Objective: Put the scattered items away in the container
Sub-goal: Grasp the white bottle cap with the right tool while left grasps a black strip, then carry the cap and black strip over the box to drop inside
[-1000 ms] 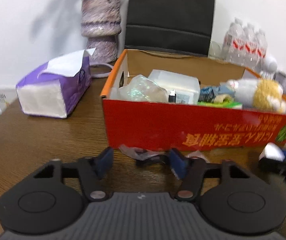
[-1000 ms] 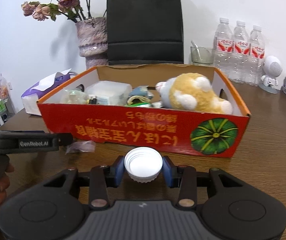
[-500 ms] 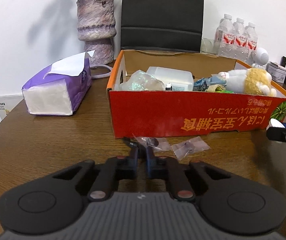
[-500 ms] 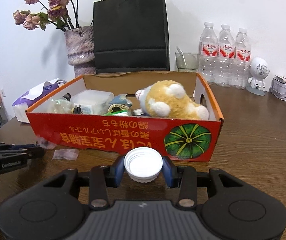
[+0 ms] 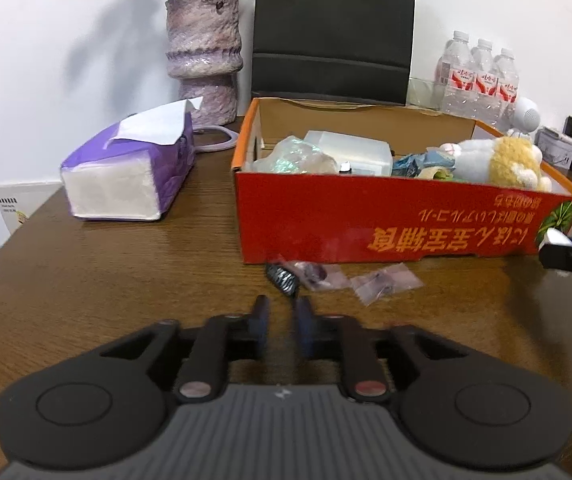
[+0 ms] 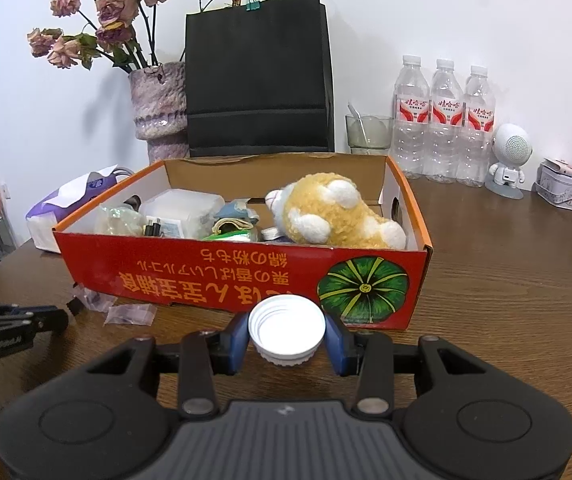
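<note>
The red cardboard box holds a plush toy, a clear plastic tub and crumpled wrappers. In front of its left end lie a small dark ribbed item and two little clear bags on the table. My left gripper hovers just short of the dark item. Its jaws stand a narrow gap apart and are opening, with nothing between them. My right gripper is shut on a white bottle cap in front of the box's right half.
A purple tissue pack lies left of the box, with a purple vase and a black paper bag behind it. Water bottles, a glass, a white robot figure and a tin stand at the back right.
My left gripper went from wide open near the box to shut, pulled back, and now shows a small gap. The dark item stays on the table. The right gripper keeps the cap.
</note>
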`<state>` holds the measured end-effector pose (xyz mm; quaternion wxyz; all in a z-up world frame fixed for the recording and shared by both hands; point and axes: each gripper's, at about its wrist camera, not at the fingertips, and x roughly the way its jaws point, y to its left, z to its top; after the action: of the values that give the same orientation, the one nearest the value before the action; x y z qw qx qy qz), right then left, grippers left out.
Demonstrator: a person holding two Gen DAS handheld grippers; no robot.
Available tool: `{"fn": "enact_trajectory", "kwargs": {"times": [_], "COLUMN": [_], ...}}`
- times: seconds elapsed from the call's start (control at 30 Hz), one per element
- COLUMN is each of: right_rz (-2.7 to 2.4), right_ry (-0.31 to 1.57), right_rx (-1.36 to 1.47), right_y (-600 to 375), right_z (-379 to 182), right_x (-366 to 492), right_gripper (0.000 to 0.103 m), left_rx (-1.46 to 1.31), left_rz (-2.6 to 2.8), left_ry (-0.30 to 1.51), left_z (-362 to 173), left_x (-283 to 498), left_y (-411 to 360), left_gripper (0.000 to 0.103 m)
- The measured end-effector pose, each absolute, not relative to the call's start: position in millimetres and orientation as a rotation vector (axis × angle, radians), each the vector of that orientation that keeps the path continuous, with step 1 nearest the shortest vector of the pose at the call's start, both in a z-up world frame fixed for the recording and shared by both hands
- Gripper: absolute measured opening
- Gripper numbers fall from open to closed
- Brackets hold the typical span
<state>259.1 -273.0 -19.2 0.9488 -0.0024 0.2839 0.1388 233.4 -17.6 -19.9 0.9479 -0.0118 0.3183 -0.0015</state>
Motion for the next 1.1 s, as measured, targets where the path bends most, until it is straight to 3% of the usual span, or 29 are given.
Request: {"fn": "enact_trajectory", "kwargs": {"times": [0.03,0.1,0.2,0.23,0.27,0.33,0.73,1.1], "right_rz": [0.281,0.278,0.273,0.273,0.274,0.276,0.296,0.386], "right_ry": [0.578,0.579,0.586,0.589,0.592,0.596,0.574,0.436], "right_rx": [-0.005,-0.004,-0.001,-0.001,-0.002,-0.004,-0.022,-0.038], "right_y": [-273,-274,-275,-275,-275,-274,-272,-256], "right_z": [-19,-19,-21,-21,-22,-22,-19,31], "right_x": [259,259,261,261,262,262,257,241], "right_gripper": [0.039,0.039,0.039,0.039,0.039,0.039,0.039,0.039], "left_rx": [-0.033,-0.015,-0.005,-0.004,-0.004,-0.012,-0.012,-0.064], "left_rz": [-0.006,0.001,0.024,0.030,0.032,0.025,-0.001,-0.124], "left_ry": [0.645,0.640,0.646,0.643,0.642,0.641,0.546,0.361], "left_z": [-19,-19,-22,-22,-22,-22,-7,56], "left_x": [235,238,245,246,247,247,210,215], "left_y": [-19,-23,-25,-24,-23,-19,-8,-15], "left_gripper": [0.042,0.041,0.033,0.026,0.013,0.009,0.008,0.008]}}
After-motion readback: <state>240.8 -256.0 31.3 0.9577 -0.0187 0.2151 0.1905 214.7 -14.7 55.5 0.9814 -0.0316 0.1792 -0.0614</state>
